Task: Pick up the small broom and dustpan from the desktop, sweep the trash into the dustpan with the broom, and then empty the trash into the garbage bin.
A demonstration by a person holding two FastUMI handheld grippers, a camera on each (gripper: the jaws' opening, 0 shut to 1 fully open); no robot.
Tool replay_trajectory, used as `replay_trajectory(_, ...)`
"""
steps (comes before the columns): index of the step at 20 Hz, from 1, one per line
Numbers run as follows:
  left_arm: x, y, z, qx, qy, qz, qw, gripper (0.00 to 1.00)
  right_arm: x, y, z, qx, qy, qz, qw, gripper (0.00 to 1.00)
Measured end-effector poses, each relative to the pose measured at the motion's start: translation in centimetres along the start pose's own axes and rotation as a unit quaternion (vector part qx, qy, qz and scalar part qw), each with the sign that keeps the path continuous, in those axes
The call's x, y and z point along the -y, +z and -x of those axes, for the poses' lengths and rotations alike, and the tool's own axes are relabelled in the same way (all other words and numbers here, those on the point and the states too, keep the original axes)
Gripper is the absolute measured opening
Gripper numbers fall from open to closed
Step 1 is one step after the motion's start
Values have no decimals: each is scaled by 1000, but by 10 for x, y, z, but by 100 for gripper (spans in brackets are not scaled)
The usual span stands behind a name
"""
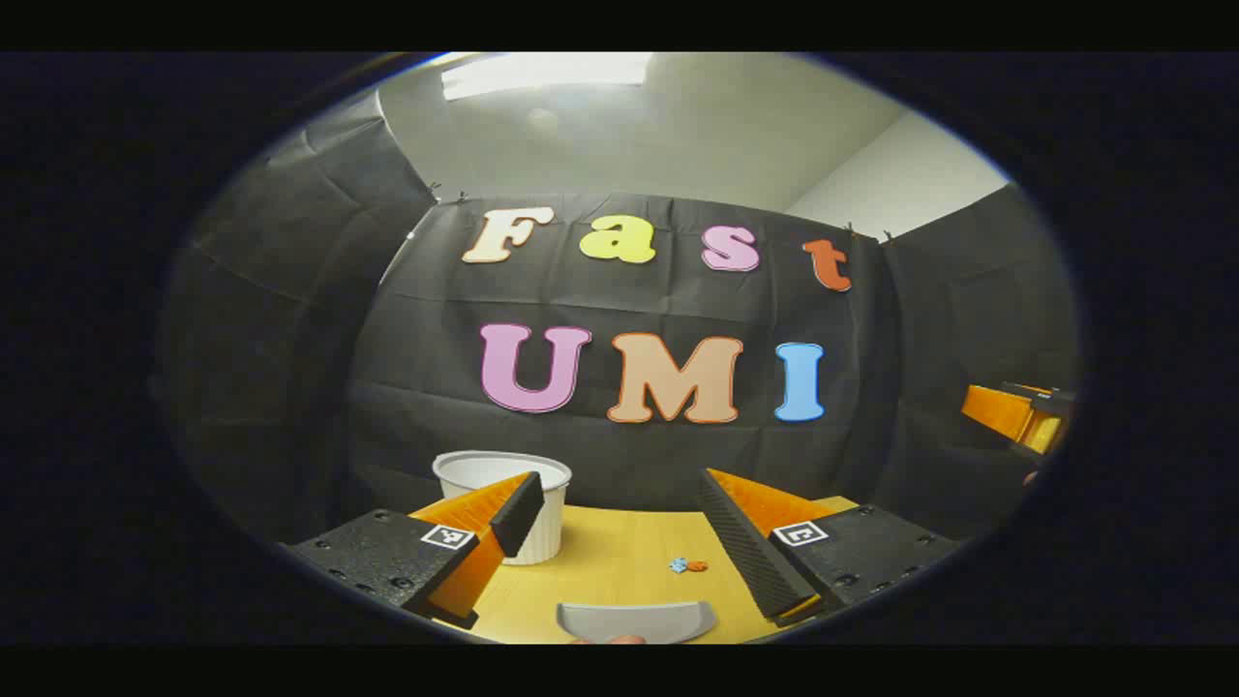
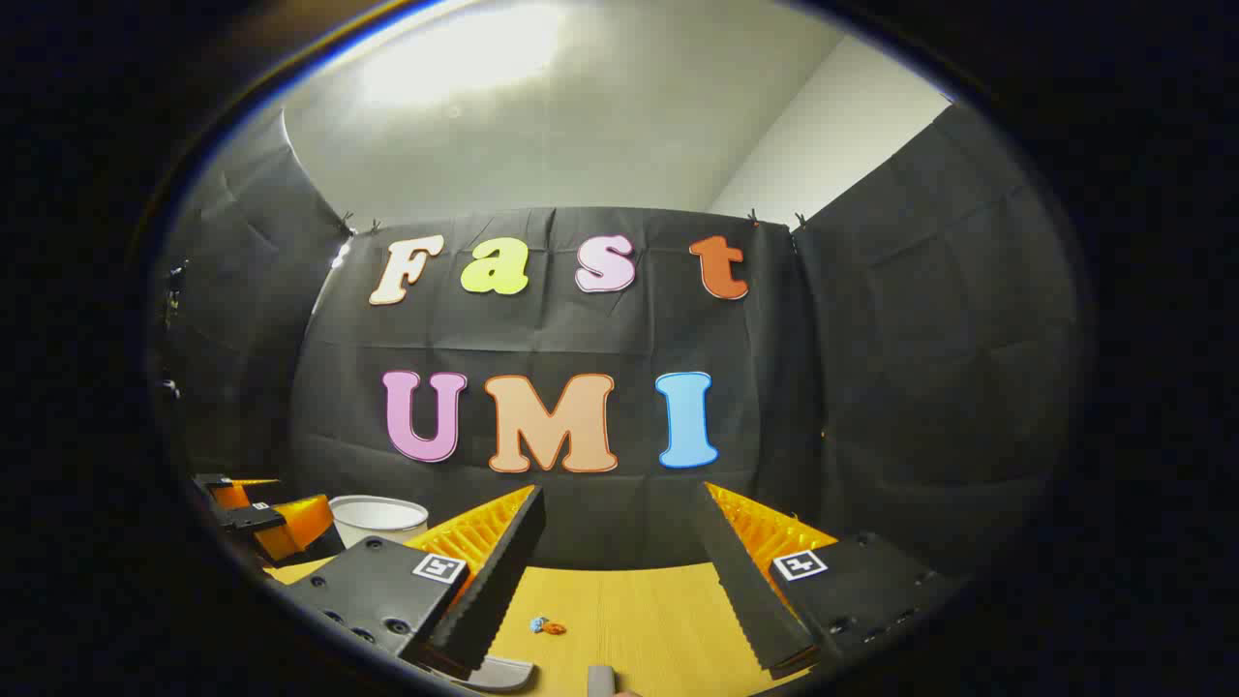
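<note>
Currently left gripper [image 1: 619,528] held spread, nothing between fingers. Grey plastic dustpan [image 1: 636,620] seen directly ahead-below, long axis crosswise to fingers. Small coloured trash bits [image 1: 688,564] just beyond, right. White ribbed garbage bin [image 1: 513,503] ahead-left. Right gripper [image 2: 619,552] likewise spread; grey broom handle end [image 2: 601,680] judged below it.
</note>
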State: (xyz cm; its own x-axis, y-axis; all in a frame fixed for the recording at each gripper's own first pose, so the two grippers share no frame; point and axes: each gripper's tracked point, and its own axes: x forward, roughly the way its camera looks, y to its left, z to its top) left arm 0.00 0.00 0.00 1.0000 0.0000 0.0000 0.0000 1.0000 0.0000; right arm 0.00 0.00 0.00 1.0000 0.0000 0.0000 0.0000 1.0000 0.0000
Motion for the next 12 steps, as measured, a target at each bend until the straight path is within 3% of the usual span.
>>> replay_trajectory(7, 2, 9, 0, 15, -3, -3, 1000, 99, 6, 2, 4, -10, -2, -1, 1000, 99)
replay_trajectory(12, 5, 8, 1, 9, 3, -5, 1000, 95, 7, 3, 0, -15, 6, 5, 1000, 99)
